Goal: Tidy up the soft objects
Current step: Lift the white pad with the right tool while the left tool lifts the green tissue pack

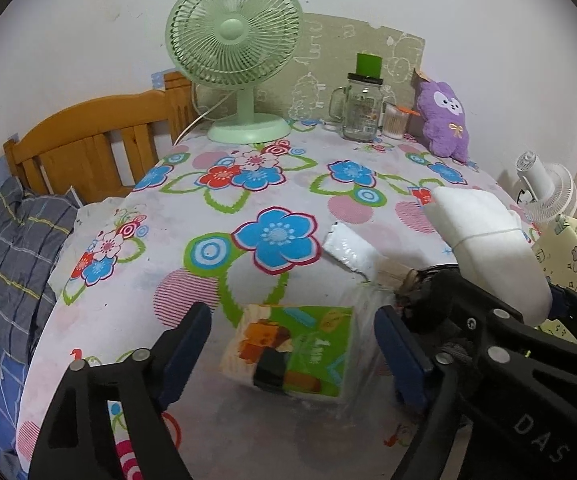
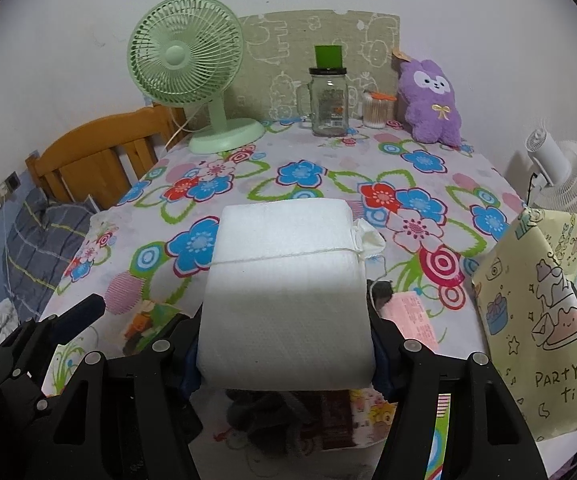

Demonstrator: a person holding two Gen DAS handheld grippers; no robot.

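green fan (image 2: 186,76), glass jar (image 2: 328,100), purple plush (image 2: 432,100) behind white bundle (image 2: 288,300)

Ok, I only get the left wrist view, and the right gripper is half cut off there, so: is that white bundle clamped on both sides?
Observer: Yes. The right gripper has a pad pressed against each side of the white bundle.
Operator: Anything under it?
Observer: A dark grey fabric piece lies on the flowered tablecloth right below.
Operator: And to its right?
Observer: A pink packet lies flat on the cloth there.
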